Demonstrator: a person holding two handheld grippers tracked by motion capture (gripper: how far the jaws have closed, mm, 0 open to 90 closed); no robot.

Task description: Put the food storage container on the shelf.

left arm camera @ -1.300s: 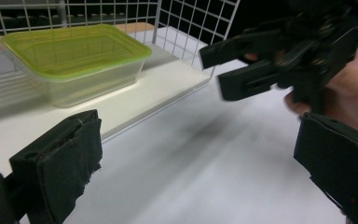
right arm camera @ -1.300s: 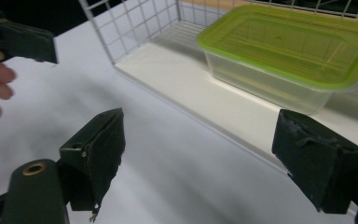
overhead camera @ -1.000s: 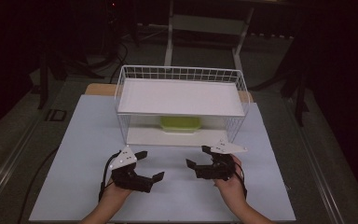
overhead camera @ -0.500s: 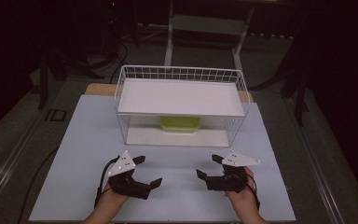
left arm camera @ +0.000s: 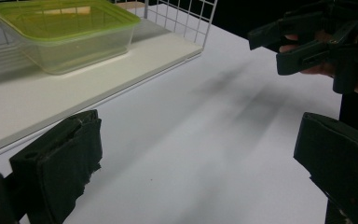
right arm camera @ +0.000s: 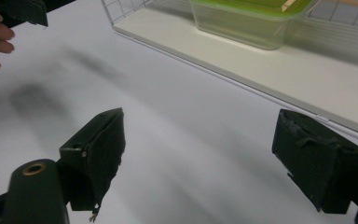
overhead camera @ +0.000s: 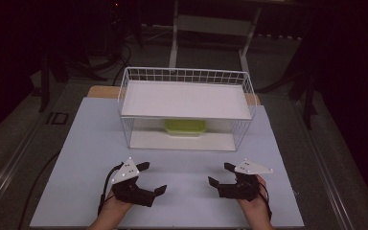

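Two hand-held black two-jaw grippers, low over the near part of the pale grey table (overhead camera: 91, 143), both empty. Left gripper (overhead camera: 154, 177) with jaws spread wide, nothing between them but bare tabletop in its own view (left arm camera: 196, 163); right gripper (overhead camera: 219, 174) equally wide and equally empty (right arm camera: 207, 156), also seen farther off from the left gripper view (left arm camera: 268, 49). Compared with a second ago: drawn back toward the person's edge and moved outward, now well apart from each other, with a broad clear strip of table between them. Clear plastic container with a lime-green lid (overhead camera: 185, 127) untouched, upright, lid on, resting on the lower white board (left arm camera: 51, 93) inside the white wire rack (overhead camera: 187, 72), tucked under the upper white board (overhead camera: 187, 98) and set toward the back. Seen closer from the left gripper view (left arm camera: 65, 32) and from the right gripper view (right arm camera: 247, 23), well apart from both sets of jaws. Judging from this: no reach yet begun, more a ready stance in front of the rack's open side. Likely still ahead: moving forward under the upper board, then closing on the container from its sides, with little headroom and wire walls near on either hand.
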